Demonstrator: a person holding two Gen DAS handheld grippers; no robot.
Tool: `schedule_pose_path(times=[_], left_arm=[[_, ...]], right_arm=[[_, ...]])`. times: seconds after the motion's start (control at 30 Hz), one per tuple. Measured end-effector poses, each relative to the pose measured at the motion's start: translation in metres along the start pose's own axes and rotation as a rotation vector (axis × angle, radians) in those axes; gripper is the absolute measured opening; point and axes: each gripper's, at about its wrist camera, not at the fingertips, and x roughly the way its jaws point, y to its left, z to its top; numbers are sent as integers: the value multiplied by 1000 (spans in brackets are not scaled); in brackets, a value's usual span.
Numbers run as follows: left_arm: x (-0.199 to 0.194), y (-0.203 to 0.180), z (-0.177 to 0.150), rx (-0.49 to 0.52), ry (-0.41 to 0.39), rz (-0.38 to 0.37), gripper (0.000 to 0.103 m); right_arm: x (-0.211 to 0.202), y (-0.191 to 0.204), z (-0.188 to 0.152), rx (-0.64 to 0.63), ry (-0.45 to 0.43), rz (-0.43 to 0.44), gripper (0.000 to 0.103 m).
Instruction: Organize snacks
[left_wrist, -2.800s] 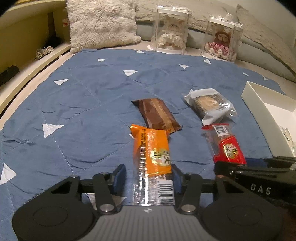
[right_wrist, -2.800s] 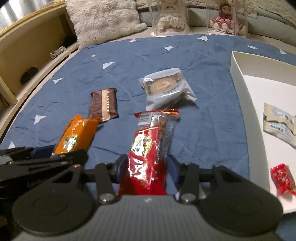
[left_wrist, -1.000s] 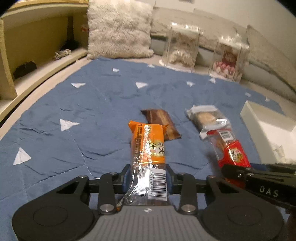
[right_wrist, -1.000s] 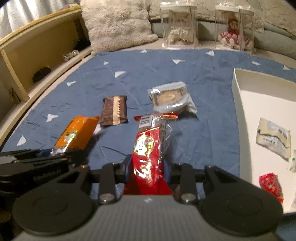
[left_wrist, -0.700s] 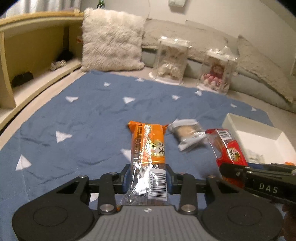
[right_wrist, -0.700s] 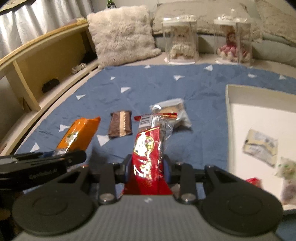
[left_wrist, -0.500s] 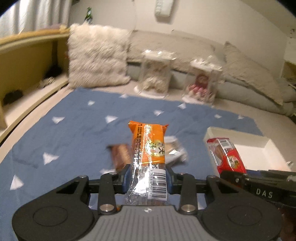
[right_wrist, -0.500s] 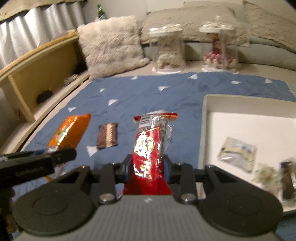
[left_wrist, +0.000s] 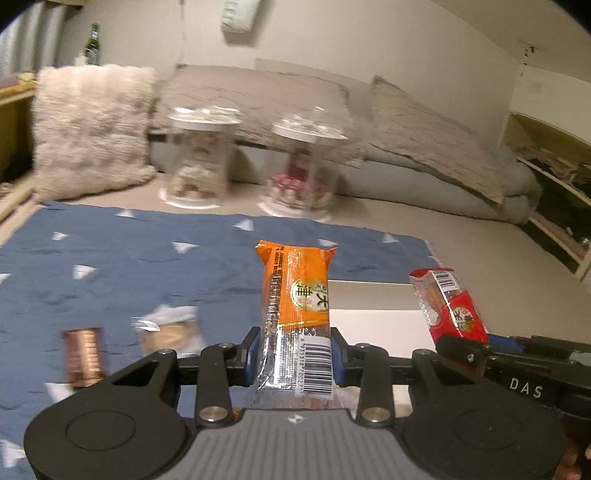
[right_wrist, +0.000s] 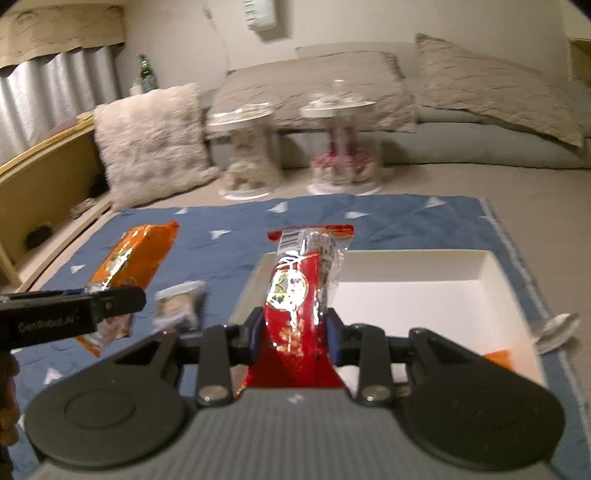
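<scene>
Orange snack pack (left_wrist: 295, 314) clamped upright in left gripper (left_wrist: 294, 350) above near-left edge of white box (right_wrist: 424, 291), red snack pack (right_wrist: 301, 295) clenched in right gripper (right_wrist: 293, 334) over same box, clear-wrapped cookie (right_wrist: 179, 306) and brown bar (left_wrist: 83, 352) on blue mat (left_wrist: 129, 258) left of box.

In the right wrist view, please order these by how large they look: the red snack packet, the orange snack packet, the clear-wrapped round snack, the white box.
1. white box
2. red snack packet, but it is very near the camera, so its apparent size is exaggerated
3. orange snack packet
4. clear-wrapped round snack
</scene>
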Motion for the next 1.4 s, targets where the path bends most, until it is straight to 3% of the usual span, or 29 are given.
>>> schedule_pose_path(times=[0.37, 0.83, 1.03, 1.13, 1.2, 1.4], left_arm=[[77, -49, -1, -80, 108, -124, 39], [167, -80, -4, -167, 244, -196, 39], [181, -75, -8, -215, 268, -205, 42], [184, -68, -11, -230, 286, -170, 51], [182, -63, -11, -246, 302, -179, 58], [168, -66, -8, -181, 318, -164, 63]], right_arm=[[19, -83, 0, 61, 22, -89, 39], [84, -120, 8, 57, 127, -136, 39], [104, -129, 10, 77, 152, -105, 39], [109, -127, 9, 62, 165, -70, 42], [111, -124, 6, 49, 178, -74, 50], [95, -117, 5, 33, 185, -94, 56]])
